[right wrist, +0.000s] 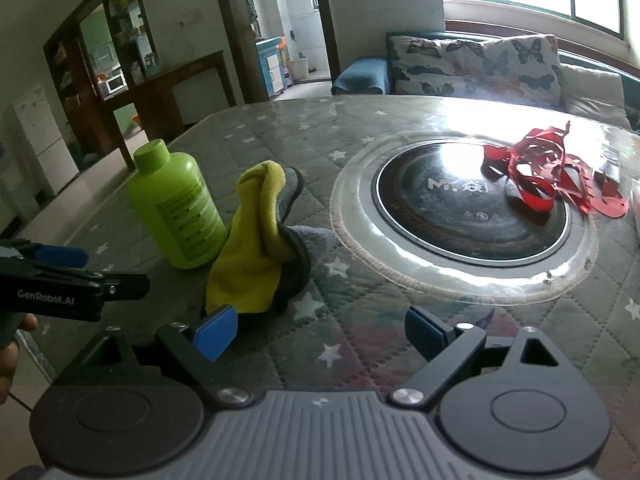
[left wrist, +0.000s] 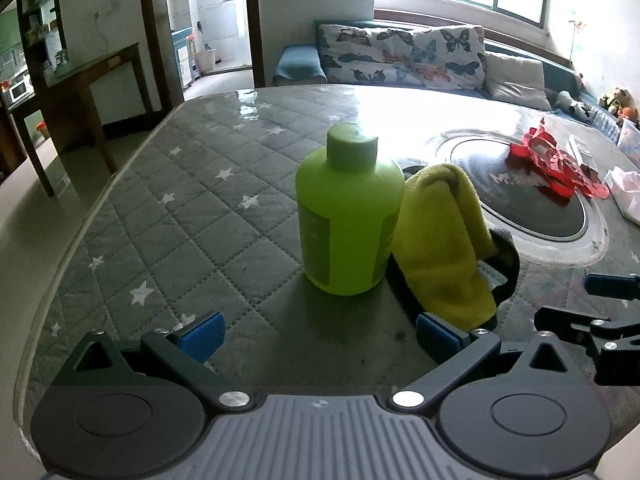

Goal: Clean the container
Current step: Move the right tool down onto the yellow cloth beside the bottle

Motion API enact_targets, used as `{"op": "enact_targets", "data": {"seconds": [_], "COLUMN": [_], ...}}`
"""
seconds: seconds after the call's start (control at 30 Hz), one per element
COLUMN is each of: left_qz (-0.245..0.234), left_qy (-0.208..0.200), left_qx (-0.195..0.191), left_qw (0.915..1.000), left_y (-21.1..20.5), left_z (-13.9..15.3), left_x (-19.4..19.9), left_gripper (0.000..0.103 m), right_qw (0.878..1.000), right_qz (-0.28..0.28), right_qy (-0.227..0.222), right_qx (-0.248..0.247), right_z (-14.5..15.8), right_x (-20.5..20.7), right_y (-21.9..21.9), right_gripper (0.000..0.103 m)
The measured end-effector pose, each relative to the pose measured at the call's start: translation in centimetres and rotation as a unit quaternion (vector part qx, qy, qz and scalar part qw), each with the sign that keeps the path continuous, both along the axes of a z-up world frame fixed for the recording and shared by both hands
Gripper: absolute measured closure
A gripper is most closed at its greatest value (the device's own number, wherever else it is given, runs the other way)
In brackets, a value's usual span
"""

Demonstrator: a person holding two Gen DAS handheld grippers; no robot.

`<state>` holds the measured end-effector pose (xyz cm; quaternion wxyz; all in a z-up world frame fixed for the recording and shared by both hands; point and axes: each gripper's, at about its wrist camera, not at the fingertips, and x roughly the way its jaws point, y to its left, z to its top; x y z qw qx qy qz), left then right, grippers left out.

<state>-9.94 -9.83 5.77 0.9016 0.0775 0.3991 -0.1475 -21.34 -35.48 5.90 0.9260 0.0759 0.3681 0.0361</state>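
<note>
Both claws are being held spread apart above a quilted grey table cover (left wrist: 192, 216) printed with white stars, with nothing gripped between their blue pads. Left gripper (left wrist: 318, 334) is being aimed straight at a lime-green bottle (left wrist: 348, 216), the container, which is standing upright and capped on the cover just ahead of the parted jaws. A yellow cloth (left wrist: 444, 240) with a grey backing is being seen crumpled just beside the bottle on its right, possibly touching it, though the contact is hard to judge. Right gripper (right wrist: 320, 336) is being held near the cloth's lower edge, with its jaws wide. Farther back, a round black cooktop (right wrist: 464, 216) is set into the table, and red cut paper (right wrist: 548, 176) is lying across its far edge.
</note>
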Motion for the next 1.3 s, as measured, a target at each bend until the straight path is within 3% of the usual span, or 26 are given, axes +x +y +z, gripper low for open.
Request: {"op": "enact_targets", "data": {"seconds": [0.63, 1.3], "left_qz": [0.011, 0.014], "left_qy": [0.001, 0.001], "left_qx": [0.004, 0.005], "left_qw": [0.9999, 0.9999], "left_y": [-0.4, 0.0], "left_z": [0.1, 0.0], "left_x": [2.1, 3.2], "left_gripper": [0.0, 0.0], "right_qw": [1.0, 0.998], "right_qz": [0.017, 0.04], "right_qy": [-0.008, -0.013], "right_qx": [0.012, 0.035], "right_z": [0.4, 0.7], "right_x": [2.8, 8.8], "right_y": [0.7, 2.1], "right_gripper": [0.014, 0.031]}}
